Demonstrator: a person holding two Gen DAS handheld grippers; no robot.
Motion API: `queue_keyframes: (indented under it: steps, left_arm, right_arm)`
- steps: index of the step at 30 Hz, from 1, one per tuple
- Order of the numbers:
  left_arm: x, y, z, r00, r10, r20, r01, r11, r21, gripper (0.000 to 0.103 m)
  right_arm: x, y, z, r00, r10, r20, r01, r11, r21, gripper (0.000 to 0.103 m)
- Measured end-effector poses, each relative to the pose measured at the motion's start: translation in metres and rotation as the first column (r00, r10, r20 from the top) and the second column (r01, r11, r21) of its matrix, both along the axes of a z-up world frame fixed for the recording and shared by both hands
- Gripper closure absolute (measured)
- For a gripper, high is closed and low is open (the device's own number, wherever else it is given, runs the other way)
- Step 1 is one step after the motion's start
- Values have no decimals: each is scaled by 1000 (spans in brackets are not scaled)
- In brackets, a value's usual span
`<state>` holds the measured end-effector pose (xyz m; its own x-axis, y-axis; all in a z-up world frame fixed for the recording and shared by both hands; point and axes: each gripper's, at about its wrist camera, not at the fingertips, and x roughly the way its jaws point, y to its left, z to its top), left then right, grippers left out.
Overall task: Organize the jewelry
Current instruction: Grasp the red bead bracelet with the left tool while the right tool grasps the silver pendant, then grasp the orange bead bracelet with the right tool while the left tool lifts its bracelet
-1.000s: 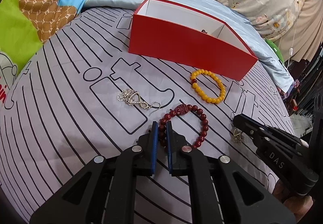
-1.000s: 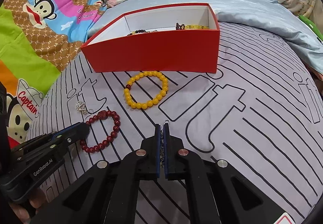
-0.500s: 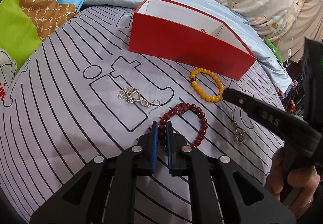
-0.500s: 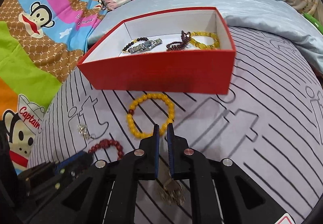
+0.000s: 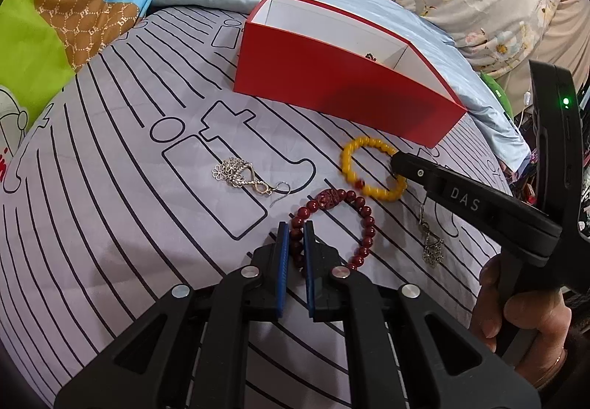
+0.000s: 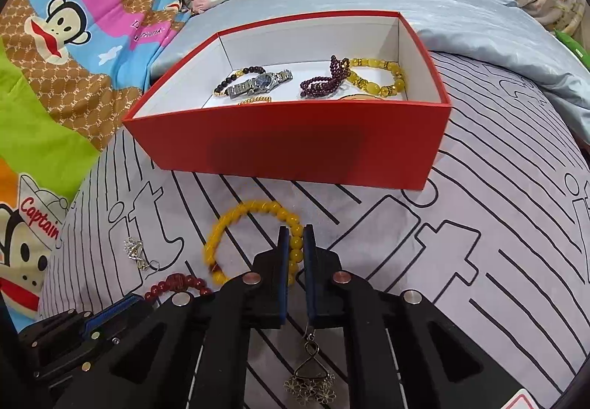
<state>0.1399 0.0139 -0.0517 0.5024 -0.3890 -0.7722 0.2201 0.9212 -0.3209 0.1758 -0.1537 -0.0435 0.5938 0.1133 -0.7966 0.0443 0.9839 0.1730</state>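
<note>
Two hand-held tools are seen over a bed spread with a grey line-patterned cover (image 5: 92, 224), where jewelry is being sorted into a red box (image 6: 287, 147).

The left tool (image 5: 295, 235) is set low on the cover with its blue-lined fingers straddling one side of a dark red bead bracelet (image 5: 363, 221); the beads lie in the narrow gap and the fingers are not pressed onto them.

The right tool (image 6: 296, 239) is held with its fingers slightly apart around the beads of a yellow bead bracelet (image 6: 228, 228), which lies on the cover just in front of the box; whether those beads are gripped cannot be told. A bronze-coloured earring (image 6: 309, 372) is seen hanging beneath this tool, its hook near the right finger.

A silver earring (image 5: 243, 176) is left on the cover, left of the red bracelet.

Inside the box, a silver watch (image 6: 258, 84), a black bead bracelet (image 6: 236, 75), a purple bead bracelet (image 6: 324, 80) and a pale yellow bracelet (image 6: 376, 77) are laid on the white floor.
</note>
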Motion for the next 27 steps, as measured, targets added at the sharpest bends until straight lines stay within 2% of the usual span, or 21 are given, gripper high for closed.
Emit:
queue_keyframes:
  steps: [6, 16, 21, 27]
  left_arm:
    - [-5, -5, 18, 999, -24, 28, 25, 999, -20, 96]
    - [-8, -24, 75, 988, -95, 123, 102, 993, -52, 96]
    - [1, -38, 107, 973, -130, 189, 140, 989, -40, 96]
    - [36, -51, 141, 952, -137, 273, 152, 988, -34, 96]
  right_arm:
    - [-16, -8, 26, 998, -13, 60, 13, 1000, 15, 96]
    - [-35, -25, 82, 987, -19, 158, 18, 1000, 8, 96]
    - [-32, -35, 105, 979, -18, 201, 19, 1000, -5, 96]
    - [-6, -43, 125, 973, -15, 231, 16, 1000, -3, 96]
